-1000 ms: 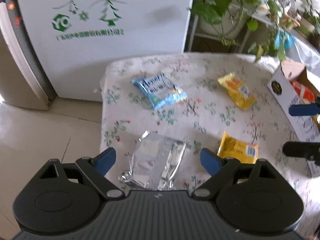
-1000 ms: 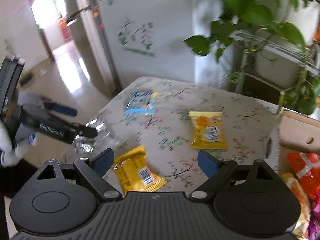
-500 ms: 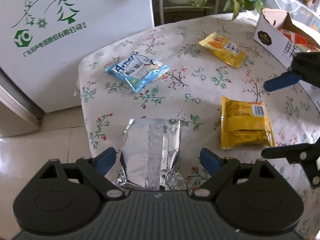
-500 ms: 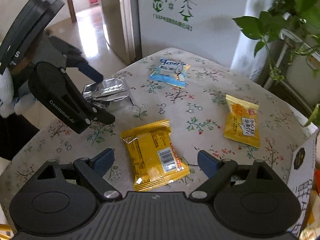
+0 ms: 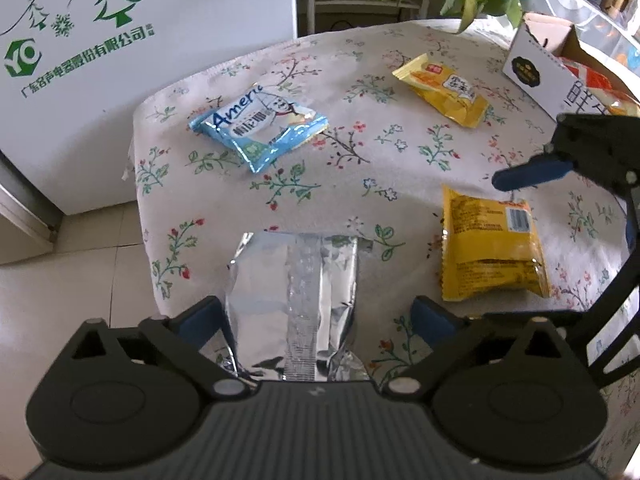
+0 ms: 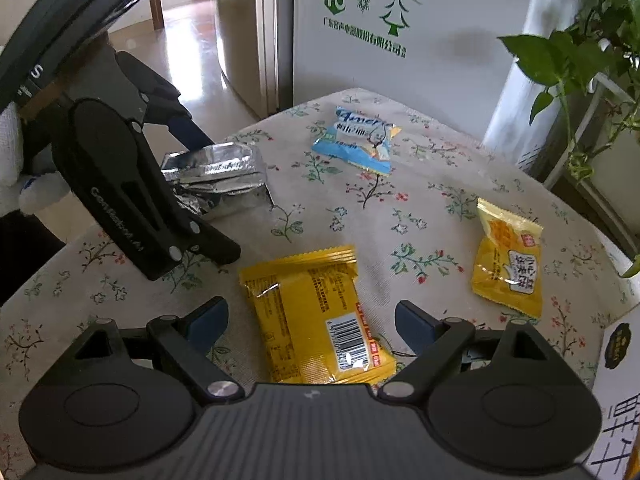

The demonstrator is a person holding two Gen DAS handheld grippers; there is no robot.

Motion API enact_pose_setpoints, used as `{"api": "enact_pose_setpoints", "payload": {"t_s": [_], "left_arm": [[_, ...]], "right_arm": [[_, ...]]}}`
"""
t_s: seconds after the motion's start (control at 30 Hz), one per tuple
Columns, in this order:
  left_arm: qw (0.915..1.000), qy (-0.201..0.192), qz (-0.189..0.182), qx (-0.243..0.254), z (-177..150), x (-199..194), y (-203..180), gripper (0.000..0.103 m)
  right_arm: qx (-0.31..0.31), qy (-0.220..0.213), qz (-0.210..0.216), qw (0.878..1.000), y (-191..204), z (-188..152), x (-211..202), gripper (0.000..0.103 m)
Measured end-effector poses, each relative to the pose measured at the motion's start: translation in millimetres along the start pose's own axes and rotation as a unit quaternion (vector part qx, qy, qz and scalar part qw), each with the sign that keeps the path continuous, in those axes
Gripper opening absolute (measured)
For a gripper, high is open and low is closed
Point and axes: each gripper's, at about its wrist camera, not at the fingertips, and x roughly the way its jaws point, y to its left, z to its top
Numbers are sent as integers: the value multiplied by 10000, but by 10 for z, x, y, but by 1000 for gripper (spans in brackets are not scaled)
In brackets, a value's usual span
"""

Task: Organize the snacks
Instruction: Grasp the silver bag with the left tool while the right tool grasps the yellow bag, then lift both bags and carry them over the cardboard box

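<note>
A silver foil packet [image 5: 292,280] lies at the near edge of the flowered tablecloth [image 5: 360,168]. My left gripper [image 5: 316,316] straddles it, and the jaws are opening with the pads clear of the foil. In the right wrist view the silver foil packet [image 6: 224,176] shows between that gripper's fingers [image 6: 192,132]. A yellow packet with a barcode [image 6: 316,312] lies between the open jaws of my right gripper [image 6: 312,322], untouched. The yellow packet with a barcode [image 5: 492,248] also shows in the left wrist view, with a blue finger [image 5: 528,170] of the right gripper above it.
A blue packet [image 5: 260,124] and a second yellow packet [image 5: 444,88] lie farther back on the cloth. A white cardboard box [image 5: 532,72] holding snack bags stands at the right. A white cabinet [image 5: 120,60] and potted plants [image 6: 580,52] stand behind the table.
Both grippers have sunk toward the table and rolled. The left jaws have spread wider around the silver packet. The right gripper has come down over the barcode packet.
</note>
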Motion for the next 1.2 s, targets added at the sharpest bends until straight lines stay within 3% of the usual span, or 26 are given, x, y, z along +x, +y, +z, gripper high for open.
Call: {"api": "enact_pose_setpoints", "payload": {"t_s": [0.17, 0.3, 0.4, 0.47, 0.53, 0.8, 1.2], "left_arm": [[10000, -16, 29, 6, 4, -5, -14, 103], [9999, -72, 5, 111, 11, -28, -43, 96], [9998, -140, -90, 66, 27, -54, -68, 82], [9997, -212, -93, 116, 33, -81, -109, 67], [9996, -254, -96, -20, 53, -98, -117, 60], [9990, -295, 78, -320, 109, -92, -159, 59], [9969, -568, 33, -550, 225, -191, -275, 59]], "right_arm": [[85, 34, 7, 10000, 2, -11, 36, 93], [168, 32, -25, 9999, -20, 4, -6, 77], [230, 10, -63, 9997, -40, 7, -30, 61], [296, 20, -75, 9995, -57, 8, -36, 58], [375, 34, -85, 9993, -61, 12, -40, 57], [601, 56, -170, 9980, -103, 22, -100, 56], [1085, -124, -469, 9929, -283, 60, -342, 56]]}}
